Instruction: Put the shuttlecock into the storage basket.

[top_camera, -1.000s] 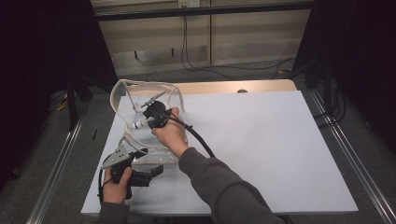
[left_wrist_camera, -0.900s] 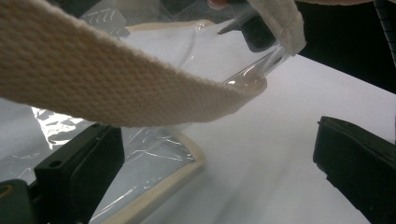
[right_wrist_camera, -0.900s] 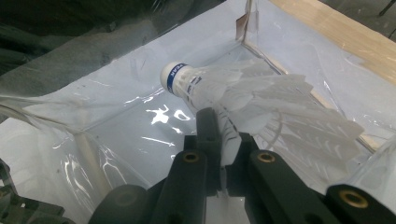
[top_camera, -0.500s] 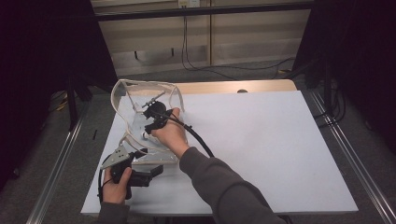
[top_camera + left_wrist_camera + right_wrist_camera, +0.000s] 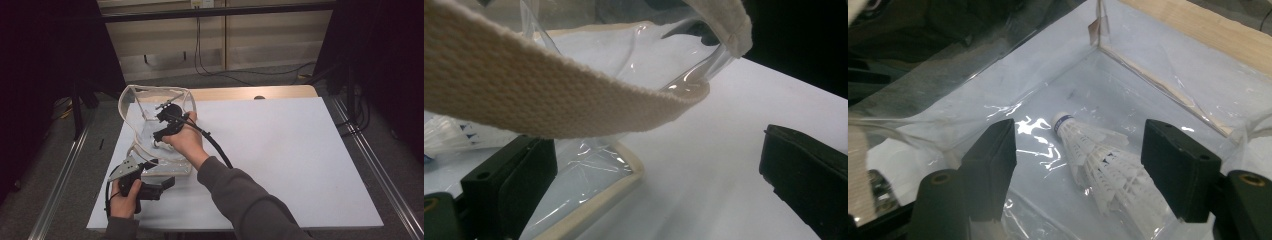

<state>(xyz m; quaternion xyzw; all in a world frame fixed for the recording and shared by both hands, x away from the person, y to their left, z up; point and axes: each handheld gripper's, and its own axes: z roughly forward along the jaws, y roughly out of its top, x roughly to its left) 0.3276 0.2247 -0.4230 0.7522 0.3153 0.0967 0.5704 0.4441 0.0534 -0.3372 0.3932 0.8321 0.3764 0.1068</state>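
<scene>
A clear plastic bag (image 5: 134, 116) with beige trim stands open on the white table (image 5: 280, 150). My right gripper (image 5: 159, 136) reaches down into it. Its jaws have just been opening and stand apart. A white shuttlecock (image 5: 1098, 165) lies between them on the bag's floor, touched by neither pad, with my right gripper (image 5: 1078, 150) above it. My left gripper (image 5: 169, 183) rests at the bag's near edge, open. In the left gripper view, my left gripper (image 5: 659, 165) has the bag's trimmed corner (image 5: 624, 175) next to its left jaw. A beige webbing strap (image 5: 549, 100) hangs across above.
A wooden strip (image 5: 240, 93) runs along the table's far edge. Metal rails (image 5: 65, 175) flank the table on both sides. The right gripper's black cable (image 5: 215, 147) trails over the table beside the forearm. White table surface stretches to the right of the bag.
</scene>
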